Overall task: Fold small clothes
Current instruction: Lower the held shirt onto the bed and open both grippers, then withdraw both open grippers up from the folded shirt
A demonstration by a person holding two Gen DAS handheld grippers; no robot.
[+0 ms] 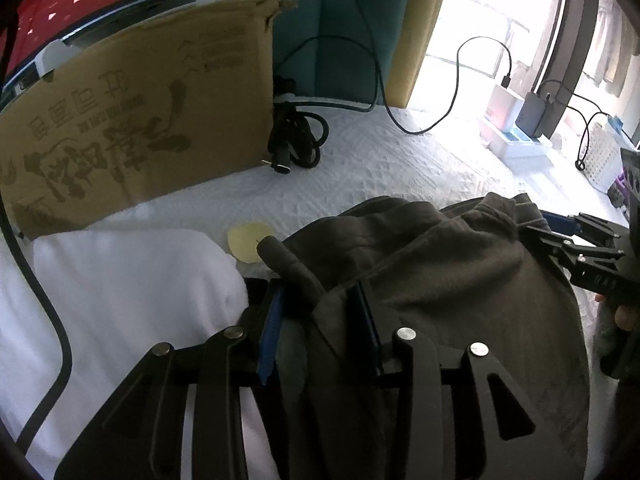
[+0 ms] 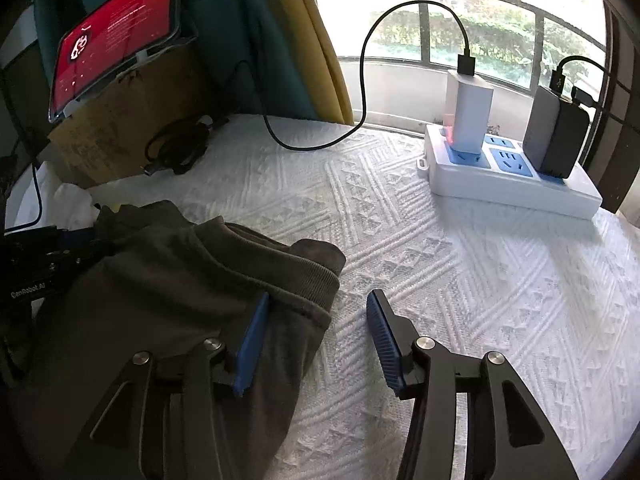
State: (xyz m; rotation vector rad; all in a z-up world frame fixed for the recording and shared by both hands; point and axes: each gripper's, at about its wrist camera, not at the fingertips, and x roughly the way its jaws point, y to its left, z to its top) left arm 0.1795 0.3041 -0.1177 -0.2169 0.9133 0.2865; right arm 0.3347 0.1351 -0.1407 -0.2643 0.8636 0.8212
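Observation:
A dark grey-brown garment [image 1: 420,264] lies bunched on the white textured cloth, its ribbed cuff [image 2: 288,268] pointing away from me. My left gripper [image 1: 320,320] has cloth between its blue pads at the garment's left edge; the jaws stand slightly apart around the fabric. My right gripper [image 2: 316,324] is open; its left pad rests on the garment's edge and its right pad is over bare cloth. It also shows in the left wrist view [image 1: 576,248] at the garment's far right side.
A white folded garment [image 1: 132,280] lies to the left. A cardboard box [image 1: 132,120] with a red-screened tablet [image 2: 116,36] stands at the back left beside coiled black cables [image 1: 296,140]. A power strip [image 2: 508,176] with chargers sits at the back right.

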